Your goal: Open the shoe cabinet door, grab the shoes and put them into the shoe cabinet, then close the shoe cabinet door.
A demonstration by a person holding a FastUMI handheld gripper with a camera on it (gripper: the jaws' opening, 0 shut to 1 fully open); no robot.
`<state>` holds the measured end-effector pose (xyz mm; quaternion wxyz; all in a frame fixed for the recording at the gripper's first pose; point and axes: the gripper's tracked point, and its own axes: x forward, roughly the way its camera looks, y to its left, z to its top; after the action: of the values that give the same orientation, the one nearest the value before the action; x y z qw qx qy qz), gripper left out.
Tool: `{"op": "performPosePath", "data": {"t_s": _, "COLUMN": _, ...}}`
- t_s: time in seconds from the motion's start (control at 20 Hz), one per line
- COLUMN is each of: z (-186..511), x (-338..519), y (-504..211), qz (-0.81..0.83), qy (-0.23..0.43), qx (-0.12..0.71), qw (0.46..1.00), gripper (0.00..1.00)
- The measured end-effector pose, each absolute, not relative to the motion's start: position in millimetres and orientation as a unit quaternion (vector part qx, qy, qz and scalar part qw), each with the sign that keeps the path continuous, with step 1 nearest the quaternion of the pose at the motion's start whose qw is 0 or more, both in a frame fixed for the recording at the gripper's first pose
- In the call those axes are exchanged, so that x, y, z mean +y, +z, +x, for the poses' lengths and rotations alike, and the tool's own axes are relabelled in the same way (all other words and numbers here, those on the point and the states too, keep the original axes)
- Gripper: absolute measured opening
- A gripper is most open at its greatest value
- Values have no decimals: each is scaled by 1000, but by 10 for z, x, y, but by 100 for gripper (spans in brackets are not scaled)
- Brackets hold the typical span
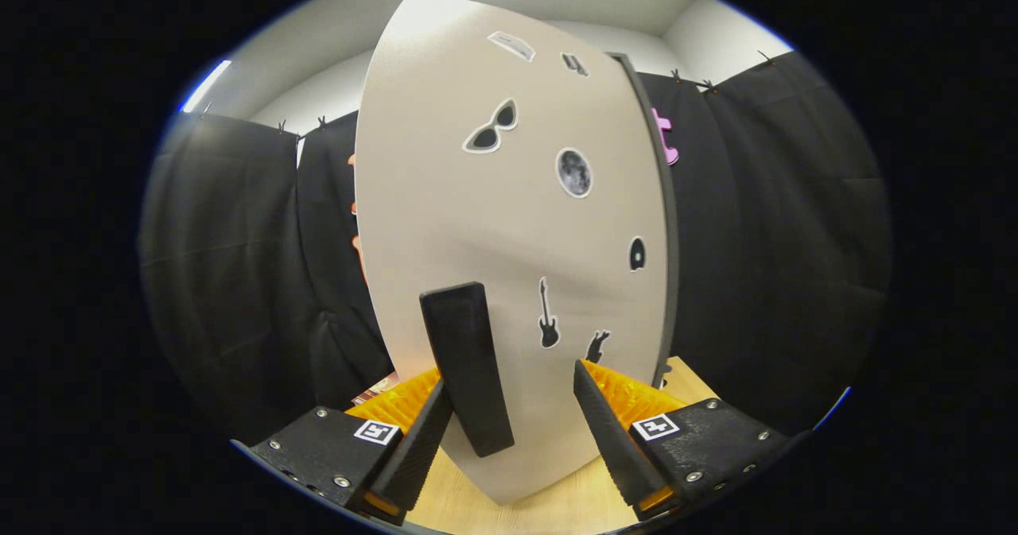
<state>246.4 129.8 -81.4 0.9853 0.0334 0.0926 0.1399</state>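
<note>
The shoe cabinet's pale door (477, 225) stands right in front of me, with several small stickers on it. Its dark upright handle (465, 360) sits low on the door. My gripper (510, 376) is open, with the handle between the fingers. The handle lies close against the left finger (421, 440); the right finger (608, 432) stands well apart from it. A dark strip (670, 225) runs down the door's right edge. I cannot tell whether the door is ajar.
The cabinet stands on a light wooden surface (557, 507). Black cloth walls (779, 241) close in on both sides. Something reddish (374, 392) lies low beside the door's left edge, too hidden to name.
</note>
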Motion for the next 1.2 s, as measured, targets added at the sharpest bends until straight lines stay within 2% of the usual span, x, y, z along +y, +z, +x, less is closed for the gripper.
{"op": "performPosePath", "data": {"t_s": 0.8, "z": 3362, "x": 2089, "y": -865, "qz": 13, "qy": 124, "qx": 84, "qw": 989, "gripper": 92}}
{"op": "performPosePath", "data": {"t_s": 1.2, "z": 3181, "x": 2007, "y": -611, "qz": -14, "qy": 125, "qx": 85, "qw": 988, "gripper": 93}}
